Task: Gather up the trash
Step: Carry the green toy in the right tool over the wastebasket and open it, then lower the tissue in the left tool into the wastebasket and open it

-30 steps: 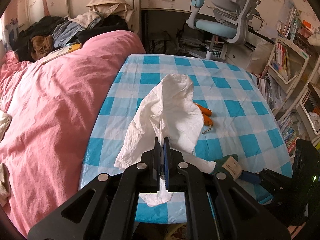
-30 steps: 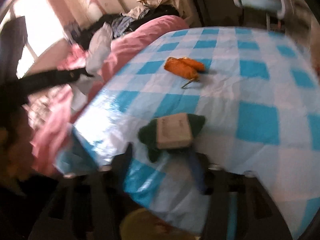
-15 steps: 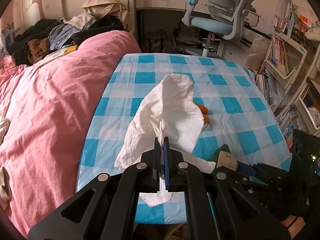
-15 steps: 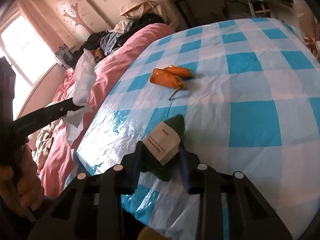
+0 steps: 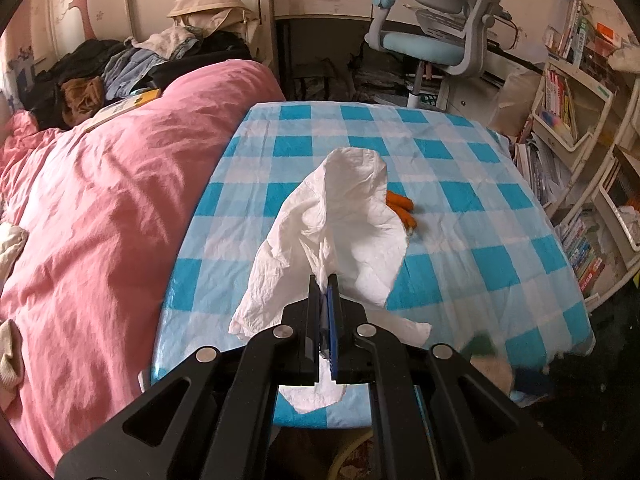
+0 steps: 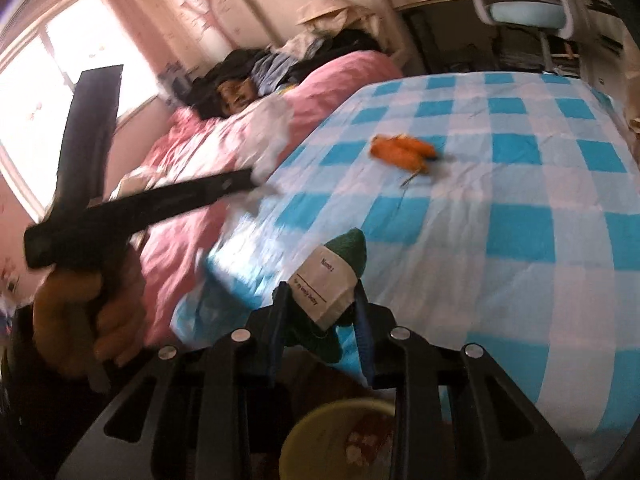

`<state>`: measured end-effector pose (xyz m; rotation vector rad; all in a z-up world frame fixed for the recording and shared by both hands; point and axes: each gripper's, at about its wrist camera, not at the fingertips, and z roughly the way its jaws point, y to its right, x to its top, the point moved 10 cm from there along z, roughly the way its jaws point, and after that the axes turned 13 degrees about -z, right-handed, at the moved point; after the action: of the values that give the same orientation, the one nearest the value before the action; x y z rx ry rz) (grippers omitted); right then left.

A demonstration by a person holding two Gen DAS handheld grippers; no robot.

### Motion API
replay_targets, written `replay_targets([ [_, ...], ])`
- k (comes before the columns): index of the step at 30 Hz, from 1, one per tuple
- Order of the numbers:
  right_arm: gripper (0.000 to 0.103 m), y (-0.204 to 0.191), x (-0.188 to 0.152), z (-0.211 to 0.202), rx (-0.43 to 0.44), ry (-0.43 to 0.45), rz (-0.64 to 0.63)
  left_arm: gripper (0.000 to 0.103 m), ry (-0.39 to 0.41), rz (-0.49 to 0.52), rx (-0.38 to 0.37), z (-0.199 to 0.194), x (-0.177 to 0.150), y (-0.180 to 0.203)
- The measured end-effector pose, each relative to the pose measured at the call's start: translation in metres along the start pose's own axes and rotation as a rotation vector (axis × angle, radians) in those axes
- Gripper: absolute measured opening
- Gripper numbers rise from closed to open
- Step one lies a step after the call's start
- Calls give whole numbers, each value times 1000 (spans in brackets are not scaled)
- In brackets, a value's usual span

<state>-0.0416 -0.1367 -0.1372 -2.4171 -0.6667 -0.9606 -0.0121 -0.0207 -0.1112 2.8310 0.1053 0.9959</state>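
Yellow bin (image 6: 340, 436) under near table edge (image 6: 520, 320), right gripper (image 6: 320, 304) clamped on green wrapper with paper label (image 6: 324, 292) above it, left gripper (image 5: 324, 292) pinching white tissue (image 5: 340, 224) over table, orange wrapper (image 6: 400, 150) farther out mid-table, untouched

The left wrist camera looks forward and down along its closed fingers, close over the near edge of the checked table (image 5: 472, 208), with the pink bed (image 5: 100, 200) to its left. The right wrist camera sits low at the same edge, angled leftward. Both 2 views share the table, bed and desk chair (image 5: 436, 40).
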Motion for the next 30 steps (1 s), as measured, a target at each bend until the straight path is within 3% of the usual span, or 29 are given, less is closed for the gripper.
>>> replay_targets([
  [6, 32, -37, -41, 3, 36, -136, -112, 4, -4, 7, 0, -7, -15, 2],
  [11, 43, -48, -73, 7, 9, -237, -179, 4, -5, 7, -1, -10, -22, 3],
  [30, 57, -15, -56, -36, -117, -50, -27, 4, -41, 47, -11, -31, -80, 12],
])
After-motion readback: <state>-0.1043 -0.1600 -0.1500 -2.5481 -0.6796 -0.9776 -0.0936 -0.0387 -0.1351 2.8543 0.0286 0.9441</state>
